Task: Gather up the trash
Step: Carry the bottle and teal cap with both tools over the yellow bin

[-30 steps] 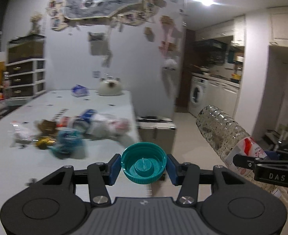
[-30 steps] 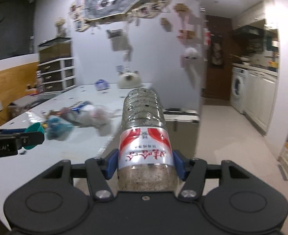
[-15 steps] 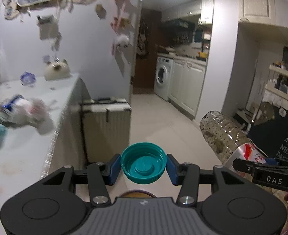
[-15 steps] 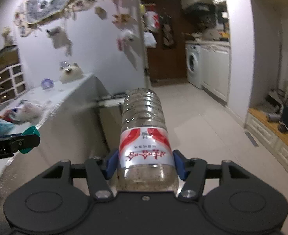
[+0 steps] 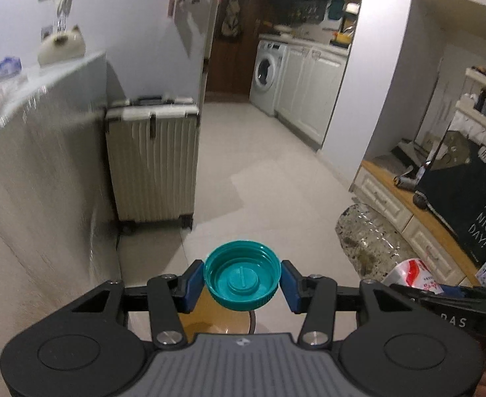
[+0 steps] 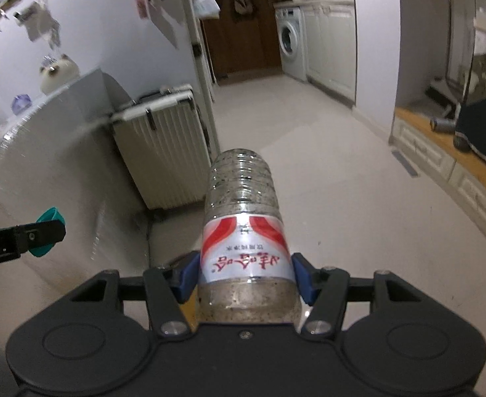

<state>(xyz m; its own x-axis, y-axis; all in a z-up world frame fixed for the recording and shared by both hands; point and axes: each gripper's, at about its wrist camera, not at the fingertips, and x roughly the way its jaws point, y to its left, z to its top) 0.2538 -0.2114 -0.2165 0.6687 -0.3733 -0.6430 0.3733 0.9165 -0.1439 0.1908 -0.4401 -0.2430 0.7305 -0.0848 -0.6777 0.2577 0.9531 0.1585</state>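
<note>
My left gripper (image 5: 242, 281) is shut on a teal bottle cap (image 5: 242, 280), its hollow side facing the camera. My right gripper (image 6: 245, 276) is shut on a clear plastic bottle (image 6: 243, 231) with a red and white label, its base pointing forward. The bottle also shows at the right of the left wrist view (image 5: 368, 241). The cap and the left gripper show at the left of the right wrist view (image 6: 49, 231). Both are held over the floor beside the white table (image 5: 27, 152). A round tan surface (image 5: 209, 317) lies just below the cap.
A cream ribbed suitcase (image 5: 153, 162) stands against the table's end. A tiled floor (image 5: 269, 172) runs to a washing machine (image 5: 267, 76) and white cabinets. A low wooden bench with drawers (image 5: 408, 205) and a black sign (image 5: 467, 205) are on the right.
Both grippers have swung right and tilted down, away from the tabletop with its trash pile, toward the floor. The cap and bottle stay held.
</note>
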